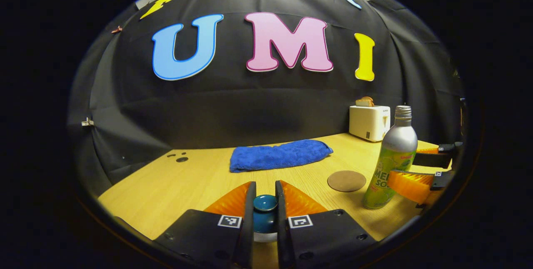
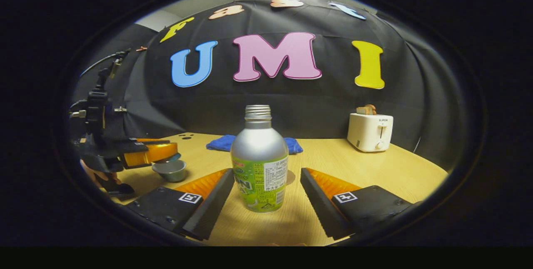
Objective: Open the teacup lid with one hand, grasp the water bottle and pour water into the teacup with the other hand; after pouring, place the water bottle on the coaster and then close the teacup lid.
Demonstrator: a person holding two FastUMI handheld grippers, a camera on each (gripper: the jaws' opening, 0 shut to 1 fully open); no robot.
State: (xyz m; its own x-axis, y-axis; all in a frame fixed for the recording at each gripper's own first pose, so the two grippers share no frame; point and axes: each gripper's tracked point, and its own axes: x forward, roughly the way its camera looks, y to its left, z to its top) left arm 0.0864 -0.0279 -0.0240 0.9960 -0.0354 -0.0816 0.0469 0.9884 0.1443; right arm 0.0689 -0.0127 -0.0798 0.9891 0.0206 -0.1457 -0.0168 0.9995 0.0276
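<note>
Two hand-held grippers at work: the left hand-held gripper (image 1: 265, 212) is clamped on the teacup lid (image 1: 265, 203), bottom centre of its view. Right hand-held gripper (image 2: 266, 196) spread apart, flanking the water bottle (image 2: 259, 165) upright on the worktop (image 2: 374, 169), frame centre; teacup (image 2: 170, 170) at lower left.

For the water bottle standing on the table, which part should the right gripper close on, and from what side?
Grip the water bottle on its straight labelled body, below the tapering shoulder and threaded neck, probably coming in level from the front. It stands upright on the table, and the right gripper already has open fingers on either side of that body, not touching it. The shoulder narrows, so fingers there might slip.
</note>
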